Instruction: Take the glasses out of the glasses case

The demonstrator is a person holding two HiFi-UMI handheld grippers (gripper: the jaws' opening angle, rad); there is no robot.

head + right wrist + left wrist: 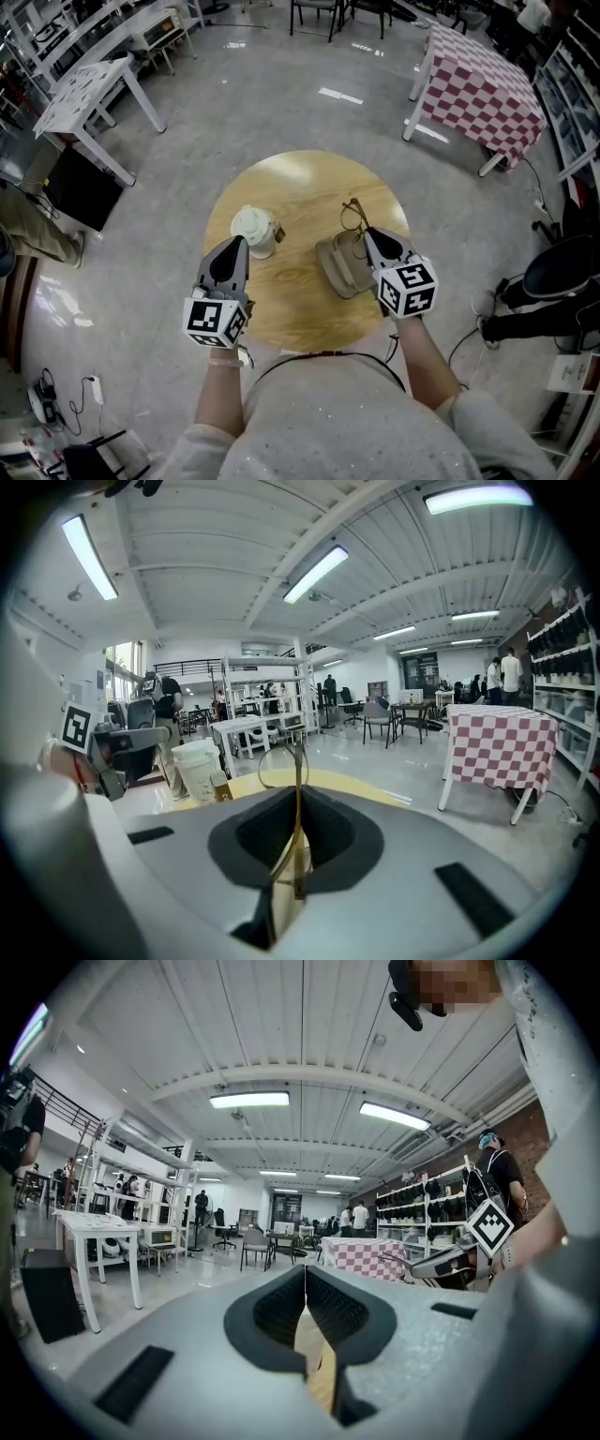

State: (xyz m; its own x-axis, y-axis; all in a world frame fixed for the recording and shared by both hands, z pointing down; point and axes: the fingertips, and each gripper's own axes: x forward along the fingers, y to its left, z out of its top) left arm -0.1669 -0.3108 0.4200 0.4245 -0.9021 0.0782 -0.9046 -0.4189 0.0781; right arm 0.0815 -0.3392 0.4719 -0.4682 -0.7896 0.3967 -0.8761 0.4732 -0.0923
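Observation:
A thin brown-framed pair of glasses (353, 217) hangs above the round wooden table (300, 187), beyond the open tan glasses case (337, 267). My right gripper (367, 236) is shut on the glasses. In the right gripper view one temple runs between the jaws of that gripper (298, 808), and a round lens rim of the glasses (279, 766) stands above them. My left gripper (234, 248) is shut on nothing and hovers over the table's left side, beside a white lidded cup (255, 230). In the left gripper view its jaws (305, 1288) meet, with only table showing behind them.
The white cup (199, 769) stands left of the case with a small brown item beside it. On the floor beyond are a red-checkered table (483, 89) at the far right, a white table (89, 89) at the far left, and chairs at the back.

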